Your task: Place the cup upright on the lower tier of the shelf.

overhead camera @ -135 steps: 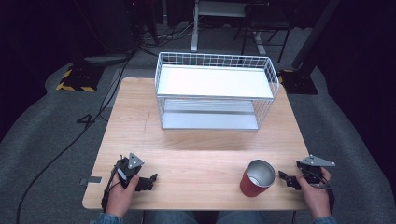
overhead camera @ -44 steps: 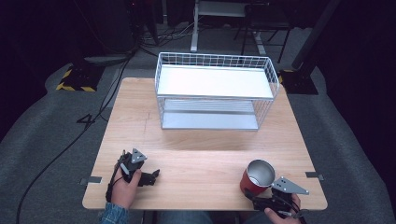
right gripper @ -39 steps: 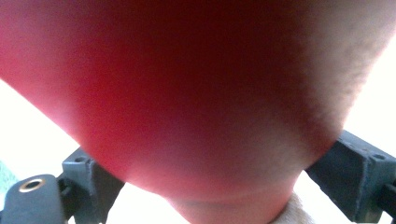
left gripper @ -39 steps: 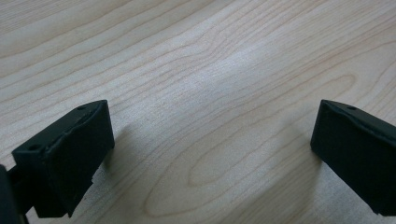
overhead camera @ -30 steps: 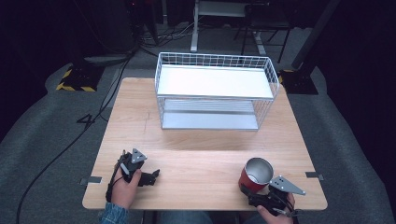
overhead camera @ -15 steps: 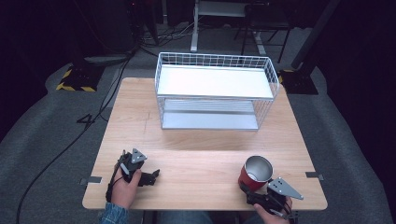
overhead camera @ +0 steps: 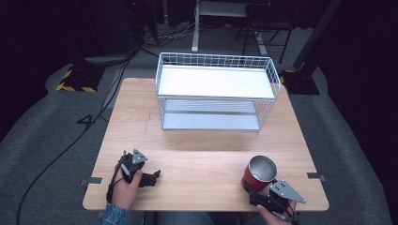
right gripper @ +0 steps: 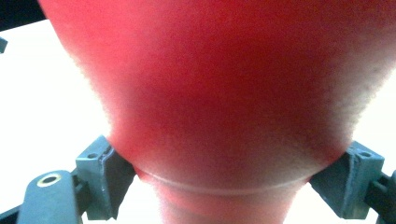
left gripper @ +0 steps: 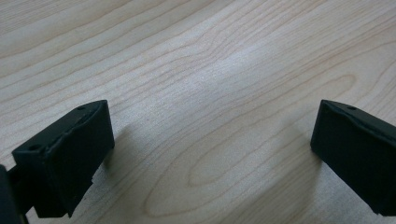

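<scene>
The table [overhead camera: 206, 154] carries a white wire rack [overhead camera: 217, 96] at its far side, its open front facing the person, so its two shelves can be reached from the near edge without going around. The top shelf looks bare; the lower one cannot be judged fully through the wire.

The red cup [overhead camera: 258, 173] stands upright near the right front corner, mouth up, its metal inside catching the light. It sits well apart from the rack, within easy reach of the right hand.

The right gripper [overhead camera: 256, 195] comes at the cup low from the person's side. In the right gripper view its jaws bracket the cup [right gripper: 219, 93] low on the wall, both touching or nearly so; likely a grip is closing for a lift.

The left gripper [overhead camera: 152, 177] rests on the wood at the left front, jaws spread wide over bare table [left gripper: 205, 93], apparently kept clear.
</scene>
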Action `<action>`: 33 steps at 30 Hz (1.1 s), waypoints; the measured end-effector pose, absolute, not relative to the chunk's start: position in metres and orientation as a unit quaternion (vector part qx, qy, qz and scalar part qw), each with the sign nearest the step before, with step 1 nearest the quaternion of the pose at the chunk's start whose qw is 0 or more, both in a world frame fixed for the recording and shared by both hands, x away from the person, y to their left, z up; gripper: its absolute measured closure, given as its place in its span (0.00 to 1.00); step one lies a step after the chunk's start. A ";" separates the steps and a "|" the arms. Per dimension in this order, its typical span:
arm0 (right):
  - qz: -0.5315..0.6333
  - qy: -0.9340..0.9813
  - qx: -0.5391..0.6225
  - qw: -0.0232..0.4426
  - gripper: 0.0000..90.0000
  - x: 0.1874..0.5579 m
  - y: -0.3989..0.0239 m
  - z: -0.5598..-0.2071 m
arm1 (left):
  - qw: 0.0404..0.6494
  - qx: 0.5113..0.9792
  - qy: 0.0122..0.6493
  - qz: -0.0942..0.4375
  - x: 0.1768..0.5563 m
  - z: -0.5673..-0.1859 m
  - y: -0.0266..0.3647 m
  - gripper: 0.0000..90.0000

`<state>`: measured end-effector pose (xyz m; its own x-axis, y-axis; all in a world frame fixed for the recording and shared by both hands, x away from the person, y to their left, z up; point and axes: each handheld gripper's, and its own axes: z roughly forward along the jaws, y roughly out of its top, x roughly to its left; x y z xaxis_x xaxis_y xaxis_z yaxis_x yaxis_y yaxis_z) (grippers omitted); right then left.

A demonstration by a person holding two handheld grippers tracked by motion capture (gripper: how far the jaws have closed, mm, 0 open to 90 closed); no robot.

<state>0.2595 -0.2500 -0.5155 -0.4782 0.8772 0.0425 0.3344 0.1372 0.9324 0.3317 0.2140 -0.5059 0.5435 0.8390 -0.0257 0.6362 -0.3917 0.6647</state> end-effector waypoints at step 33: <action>0.505 0.722 0.390 0.267 0.19 0.293 -0.233 -0.451 | 0.319 0.818 0.451 0.160 0.332 -0.506 0.214 0.00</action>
<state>0.2927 -0.2328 -0.4507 -0.5531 0.8331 0.0080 0.2935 0.1859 0.9377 0.3315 0.2140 -0.5060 0.5422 0.8399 -0.0247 0.6356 -0.3908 0.6658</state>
